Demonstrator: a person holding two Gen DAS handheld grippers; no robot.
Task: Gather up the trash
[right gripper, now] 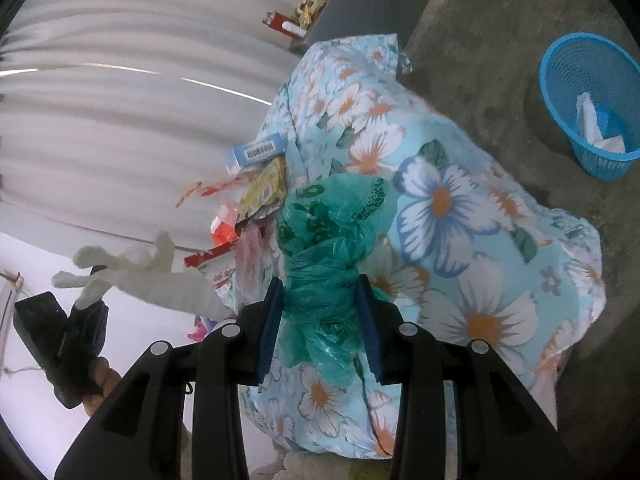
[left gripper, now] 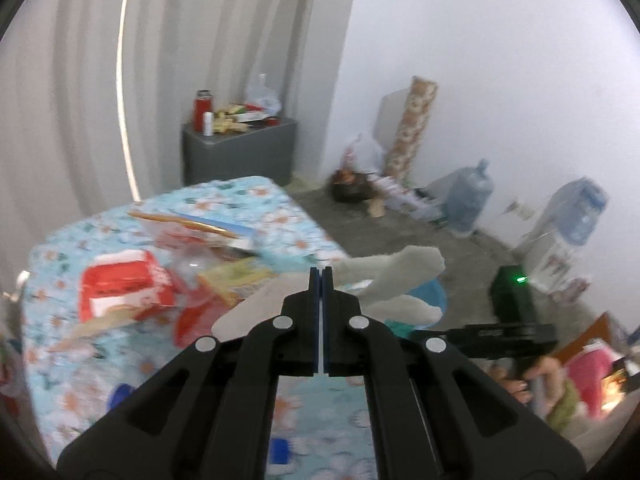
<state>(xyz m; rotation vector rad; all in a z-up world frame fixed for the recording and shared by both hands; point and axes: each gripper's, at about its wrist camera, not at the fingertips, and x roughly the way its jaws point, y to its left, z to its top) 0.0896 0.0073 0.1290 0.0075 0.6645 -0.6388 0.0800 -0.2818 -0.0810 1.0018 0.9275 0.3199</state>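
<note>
My left gripper (left gripper: 321, 276) is shut on a white disposable glove (left gripper: 394, 276) and holds it up above the table's floral cloth (left gripper: 280, 208). The glove also shows hanging in the right wrist view (right gripper: 140, 276). My right gripper (right gripper: 320, 292) is shut on a crumpled green plastic bag (right gripper: 328, 240) over the cloth (right gripper: 460, 208). A blue mesh trash basket (right gripper: 568, 80) stands on the floor to the right with white paper inside; its rim peeks out behind the glove in the left wrist view (left gripper: 430, 296). More trash lies on the table: a red and white carton (left gripper: 124, 284), wrappers (right gripper: 264, 192), a blue and white box (right gripper: 256, 152).
A grey cabinet (left gripper: 240, 152) with a red bottle (left gripper: 202, 110) and clutter stands by the curtain. Two water jugs (left gripper: 470, 196), a rolled mat (left gripper: 412, 128) and bags sit along the white wall. The floor is bare concrete (right gripper: 480, 40).
</note>
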